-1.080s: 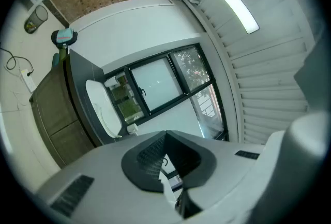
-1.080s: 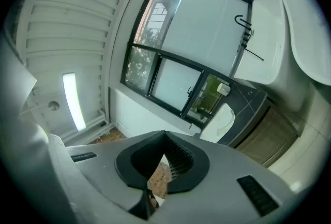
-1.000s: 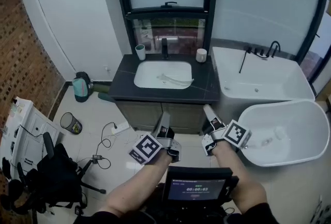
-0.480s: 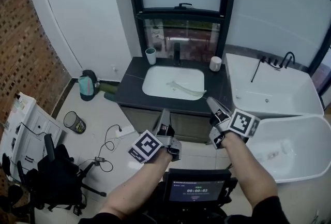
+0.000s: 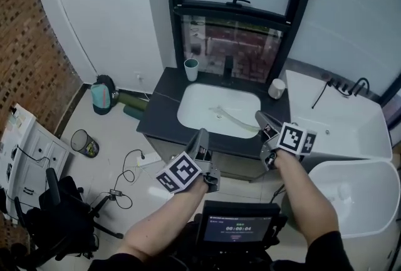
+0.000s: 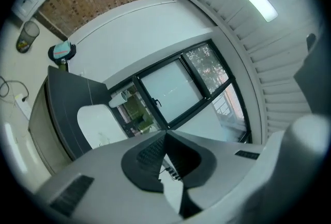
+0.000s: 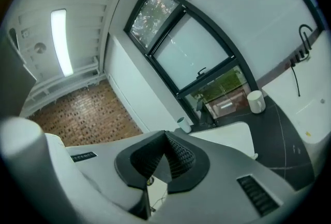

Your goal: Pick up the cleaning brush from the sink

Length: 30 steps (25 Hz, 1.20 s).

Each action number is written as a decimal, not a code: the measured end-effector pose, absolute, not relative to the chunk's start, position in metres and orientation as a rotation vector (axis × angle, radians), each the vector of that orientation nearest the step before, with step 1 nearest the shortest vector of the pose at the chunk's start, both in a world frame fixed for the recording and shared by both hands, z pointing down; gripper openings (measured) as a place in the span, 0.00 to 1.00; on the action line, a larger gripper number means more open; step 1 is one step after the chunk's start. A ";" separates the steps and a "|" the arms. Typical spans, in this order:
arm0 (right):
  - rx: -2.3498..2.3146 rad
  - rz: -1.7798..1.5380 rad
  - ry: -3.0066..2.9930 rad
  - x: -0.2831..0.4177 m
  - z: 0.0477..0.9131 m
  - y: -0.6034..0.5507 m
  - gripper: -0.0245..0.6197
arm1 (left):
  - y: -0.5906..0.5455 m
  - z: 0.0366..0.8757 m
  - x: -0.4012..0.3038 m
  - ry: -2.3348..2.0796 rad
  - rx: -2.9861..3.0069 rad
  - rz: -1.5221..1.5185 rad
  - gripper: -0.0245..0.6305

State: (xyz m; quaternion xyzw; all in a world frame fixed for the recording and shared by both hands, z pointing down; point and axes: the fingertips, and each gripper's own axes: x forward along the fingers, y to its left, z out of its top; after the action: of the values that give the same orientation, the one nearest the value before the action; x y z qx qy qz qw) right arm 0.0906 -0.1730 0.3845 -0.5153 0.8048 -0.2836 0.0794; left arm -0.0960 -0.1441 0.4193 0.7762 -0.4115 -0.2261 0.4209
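Observation:
In the head view a pale, long-handled cleaning brush [image 5: 237, 120] lies in the white sink [image 5: 195, 119], running from the drain toward the sink's right rim. My left gripper [image 5: 202, 136] hangs before the cabinet front, below the sink's near edge, its jaws closed tip to tip and empty. My right gripper [image 5: 260, 117] is over the counter's near right corner, close to the brush's right end, shut and empty too. In the left gripper view the sink [image 6: 93, 122] shows at lower left; in the right gripper view the sink [image 7: 227, 137] lies just past the closed tips.
A dark counter [image 5: 163, 97] holds a green cup [image 5: 191, 68], a black tap [image 5: 228, 66] and a white cup [image 5: 275, 88]. A white bathtub [image 5: 351, 132] and a round tub [image 5: 357, 201] stand at right. On the floor are a bin [image 5: 83, 143], cables [image 5: 128, 176] and a chair [image 5: 56, 213].
The sink has come nearer in the head view. Both grippers moved forward toward the vanity; the right one now overlaps the counter's corner. Both stayed closed.

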 end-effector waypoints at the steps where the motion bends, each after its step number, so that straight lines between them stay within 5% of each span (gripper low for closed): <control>1: -1.552 -0.848 2.447 0.091 0.385 -0.201 0.05 | -0.171 0.418 -0.096 -1.084 1.975 -0.519 0.05; 16: -1.377 -0.958 3.161 0.160 0.461 -0.485 0.12 | -0.438 0.445 0.009 -1.537 2.028 0.061 0.06; 21: -1.304 -1.121 3.351 0.150 0.535 -0.545 0.13 | -0.496 0.497 0.015 -1.493 1.930 0.214 0.06; 23: -1.327 -1.219 3.382 0.152 0.572 -0.564 0.24 | -0.516 0.521 0.018 -1.466 1.901 0.261 0.06; 30: -1.422 -1.454 3.487 0.149 0.710 -0.619 0.24 | -0.581 0.615 0.018 -1.399 1.853 0.427 0.07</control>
State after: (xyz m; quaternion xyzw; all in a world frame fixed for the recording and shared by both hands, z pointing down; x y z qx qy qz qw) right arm 0.1494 -0.6194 0.7103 -0.3176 0.7788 -0.3248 -0.4326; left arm 0.0182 -0.5809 0.6150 0.7257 -0.5481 0.1675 0.3807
